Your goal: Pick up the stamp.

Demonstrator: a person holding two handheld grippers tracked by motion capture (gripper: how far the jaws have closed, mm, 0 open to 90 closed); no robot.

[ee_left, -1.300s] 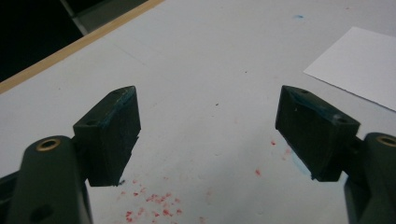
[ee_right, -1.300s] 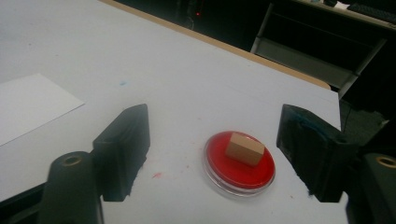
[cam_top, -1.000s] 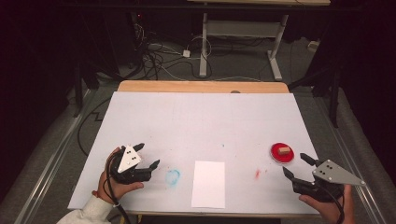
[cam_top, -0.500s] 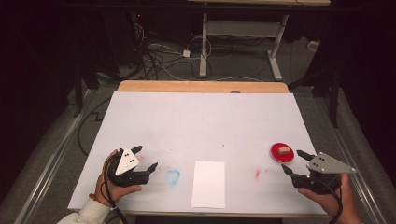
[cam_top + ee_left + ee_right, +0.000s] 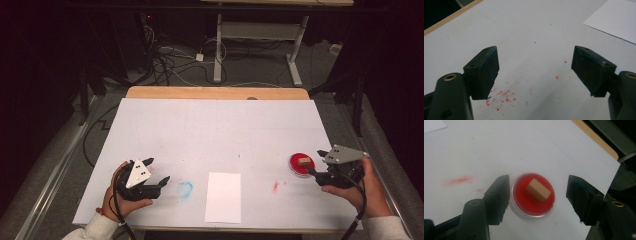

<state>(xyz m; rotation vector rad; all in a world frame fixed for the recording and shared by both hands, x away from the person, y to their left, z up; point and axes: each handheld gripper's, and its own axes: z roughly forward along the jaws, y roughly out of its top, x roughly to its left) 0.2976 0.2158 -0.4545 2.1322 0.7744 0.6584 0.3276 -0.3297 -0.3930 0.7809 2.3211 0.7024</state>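
A shallow red dish (image 5: pixel 296 169) with a small wooden block (image 5: pixel 303 161) in it sits on the white table cover at the right. My right gripper (image 5: pixel 315 162) is right beside it. In the right gripper view its jaws stand on either side of the dish (image 5: pixel 524 205) and block (image 5: pixel 538 189), with the pads clear of both. Those jaws have just been closing, and my right gripper (image 5: pixel 537 182) is still open. My left gripper (image 5: pixel 159 171) rests open at the near left, with nothing between its jaws (image 5: pixel 535 55).
A white sheet of paper (image 5: pixel 223 196) lies at the near middle, and its corner (image 5: pixel 616 20) appears in the left gripper view. A blue smear (image 5: pixel 185 189) and a red smear (image 5: pixel 275 186) mark the cover. A wooden table edge (image 5: pixel 215 93) runs along the far side.
My right gripper has moved left and slightly forward, up to the red dish, and its jaws have narrowed. The left gripper has stayed in place.
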